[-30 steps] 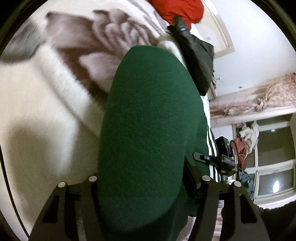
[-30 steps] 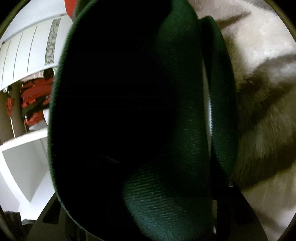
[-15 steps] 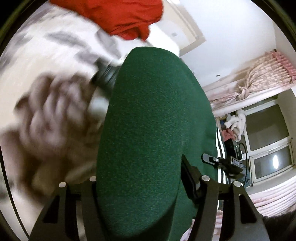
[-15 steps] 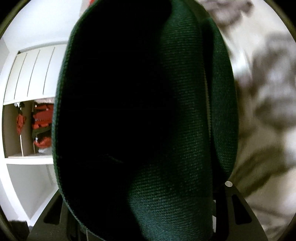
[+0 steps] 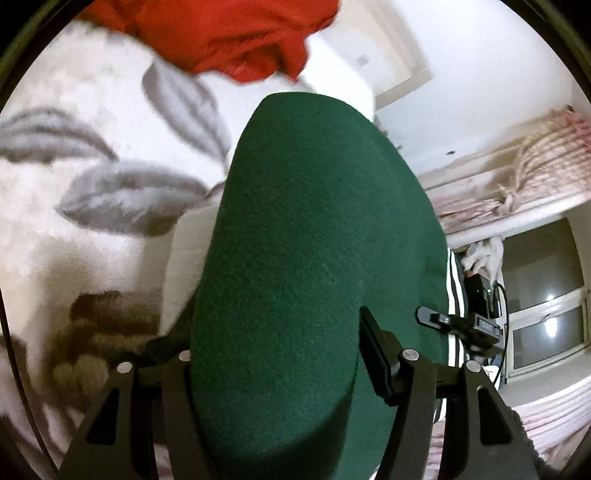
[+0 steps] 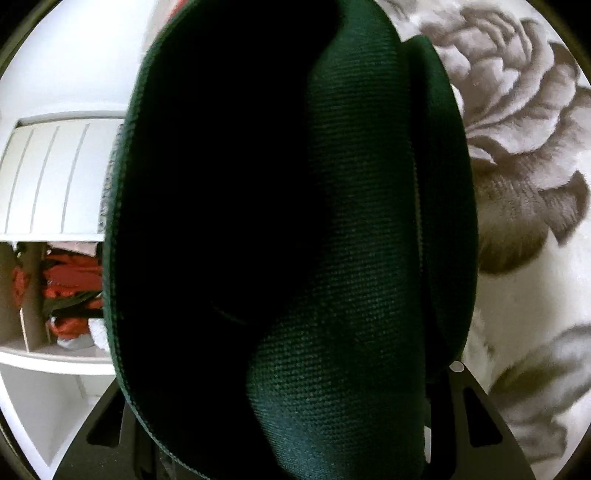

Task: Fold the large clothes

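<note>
The green garment (image 5: pixel 314 266) is still being gripped by the left gripper (image 5: pixel 280 369), a thick fold bulging up between its jaws and filling the middle of the left wrist view. Compared with a second ago, the flowered blanket (image 5: pixel 92 184) is being seen further along: grey leaves are now lying at far left where a big flower was, and the red cloth (image 5: pixel 221 33) at the far edge is taking up more of the view. The black item seen earlier beside the fold is no longer being shown. White stripes (image 5: pixel 452 280) are showing along the garment's right edge, near the right gripper's body (image 5: pixel 461 325), with a window (image 5: pixel 546 310) behind.

In the right wrist view the same garment (image 6: pixel 351 258) is being held up against the lens, so the right gripper (image 6: pixel 295 424) is mostly being hidden; its jaws are probably clamped on the fabric, but the pads cannot be made out. A shelf (image 6: pixel 44 354) with red items is being seen at left, more of it than before, and the blanket's flower (image 6: pixel 517 129) at right. The garment's left half is too dark to be read.
</note>
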`<state>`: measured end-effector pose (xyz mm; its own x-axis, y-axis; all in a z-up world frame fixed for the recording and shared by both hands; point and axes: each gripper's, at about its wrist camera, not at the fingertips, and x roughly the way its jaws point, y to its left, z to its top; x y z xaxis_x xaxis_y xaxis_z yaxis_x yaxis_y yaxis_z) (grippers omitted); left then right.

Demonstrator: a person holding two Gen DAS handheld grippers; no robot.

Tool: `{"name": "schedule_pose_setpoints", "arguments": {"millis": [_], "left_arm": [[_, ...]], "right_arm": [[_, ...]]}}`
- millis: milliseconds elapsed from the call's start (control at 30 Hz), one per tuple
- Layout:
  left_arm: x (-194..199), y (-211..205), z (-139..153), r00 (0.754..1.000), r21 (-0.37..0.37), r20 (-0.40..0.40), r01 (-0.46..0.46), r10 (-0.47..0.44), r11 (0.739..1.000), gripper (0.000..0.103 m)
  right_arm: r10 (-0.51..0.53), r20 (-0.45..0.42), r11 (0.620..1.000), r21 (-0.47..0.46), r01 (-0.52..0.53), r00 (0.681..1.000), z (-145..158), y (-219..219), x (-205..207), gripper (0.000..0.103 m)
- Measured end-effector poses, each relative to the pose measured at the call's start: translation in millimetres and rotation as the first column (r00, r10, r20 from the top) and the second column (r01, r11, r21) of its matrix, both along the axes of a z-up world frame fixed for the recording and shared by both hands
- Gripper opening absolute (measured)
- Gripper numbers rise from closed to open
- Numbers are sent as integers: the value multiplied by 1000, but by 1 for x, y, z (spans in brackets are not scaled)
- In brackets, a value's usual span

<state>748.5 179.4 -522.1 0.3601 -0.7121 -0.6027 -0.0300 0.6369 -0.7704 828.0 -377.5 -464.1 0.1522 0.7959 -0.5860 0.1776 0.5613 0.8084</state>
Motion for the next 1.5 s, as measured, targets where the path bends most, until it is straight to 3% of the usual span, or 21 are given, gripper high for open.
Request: {"name": "schedule_pose_setpoints", "arguments": {"millis": [133, 267, 300, 433, 500, 567, 600, 633, 733, 800, 867, 900, 967, 1100, 1500], "left_arm": [[7, -5, -35, 998, -15, -51, 25, -26, 1000, 70], [5, -10, -26, 998, 14, -64, 29, -28, 999, 72], [3, -13, -18, 997, 40, -68, 28, -25, 999, 72], [-4, -19, 13, 996, 131, -90, 19, -7, 991, 72], [-8, -20, 23, 996, 188, -93, 7, 11, 982, 73], [-20, -27, 36, 998, 287, -62, -10, 29, 958, 74], [-26, -32, 44, 998, 335, -39, -26, 42, 942, 74], [-31, -36, 50, 999, 387, -18, -38, 49, 921, 77], [-48, -49, 66, 997, 517, 60, -78, 54, 853, 95], [-73, -65, 82, 992, 594, 122, -95, 27, 799, 102], [-91, -76, 92, 988, 659, 155, -117, 19, 743, 103], [-98, -82, 97, 986, 680, 164, -127, 19, 722, 103], [-120, -94, 113, 983, 714, 185, -147, 19, 685, 103], [-153, -102, 143, 980, 738, 195, -163, 25, 654, 103], [-279, -133, 285, 957, 725, 291, -218, -4, 653, 103]], "right_arm": [[-11, -28, 1000, -8, 11, 1000, -35, -10, 12, 52], [-38, -38, 999, 10, 38, 999, -50, -30, 13, 52], [-39, -43, 999, 2, 40, 998, -45, -10, -9, 55], [-4, -24, 976, -216, -1, 1000, -7, 6, -21, 74], [18, 25, 936, -351, -8, 1000, 17, 6, -32, 77], [19, 68, 872, -489, 16, 998, 39, 4, -48, 82], [20, 84, 820, -571, 31, 996, 47, 7, -56, 82], [22, 95, 779, -626, 42, 995, 50, 18, -54, 83], [25, 122, 651, -756, 76, 992, 75, 9, -107, 85], [24, 139, 570, -816, 101, 990, 83, 12, -130, 86], [24, 151, 504, -855, 119, 988, 110, 28, -154, 87], [21, 158, 490, -862, 128, 987, 128, 38, -176, 88], [5, 169, 475, -868, 147, 986, 147, 54, -199, 88], [-9, 209, 453, -871, 190, 978, 196, 64, -248, 89], [4, 345, 428, -849, 311, 939, 384, 85, -408, 89]]}}
